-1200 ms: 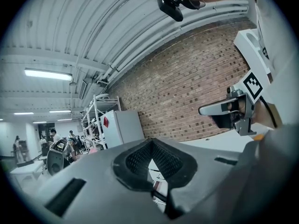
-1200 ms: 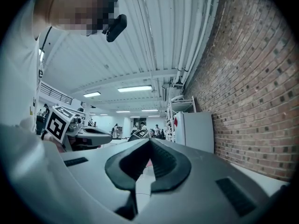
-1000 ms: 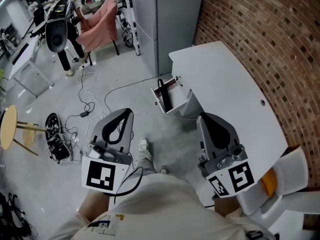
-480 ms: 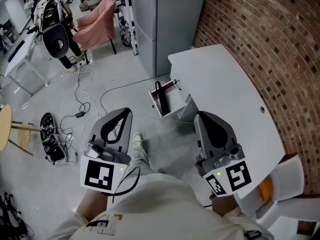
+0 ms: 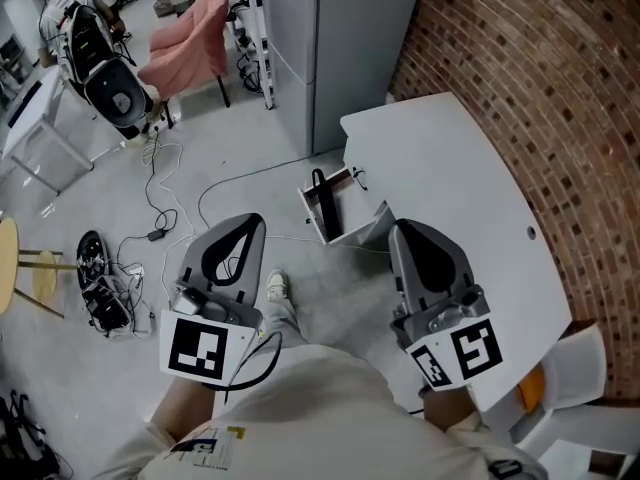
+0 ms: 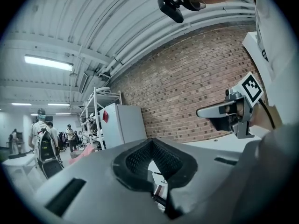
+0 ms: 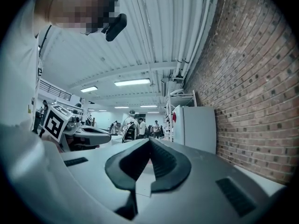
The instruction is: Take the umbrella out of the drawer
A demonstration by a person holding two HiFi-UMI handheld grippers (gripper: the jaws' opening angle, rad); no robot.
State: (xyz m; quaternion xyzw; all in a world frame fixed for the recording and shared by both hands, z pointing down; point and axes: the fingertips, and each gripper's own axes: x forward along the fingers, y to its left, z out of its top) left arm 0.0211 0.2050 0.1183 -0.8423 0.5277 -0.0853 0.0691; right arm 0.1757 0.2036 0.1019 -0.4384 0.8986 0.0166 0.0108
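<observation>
left gripper (image 5: 250, 224) and right gripper (image 5: 400, 231): grey shells, black ribbed pads (image 7: 163, 163), white cubes (image 5: 200, 348) with black square markers. Black cable (image 5: 258, 360) on left. Cream shirt (image 5: 330, 408), white shoe (image 5: 277, 288).

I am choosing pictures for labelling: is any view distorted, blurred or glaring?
Head view: sharp, even light, the drawer clear, edges bent a little. Left gripper view: strong fisheye, black corners, one lamp very bright. Right gripper view: same fisheye, brick wall curved, ceiling light mild.

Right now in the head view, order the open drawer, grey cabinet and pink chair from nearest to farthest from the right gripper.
1. open drawer, just left of the right gripper
2. grey cabinet, behind the drawer
3. pink chair, far left
</observation>
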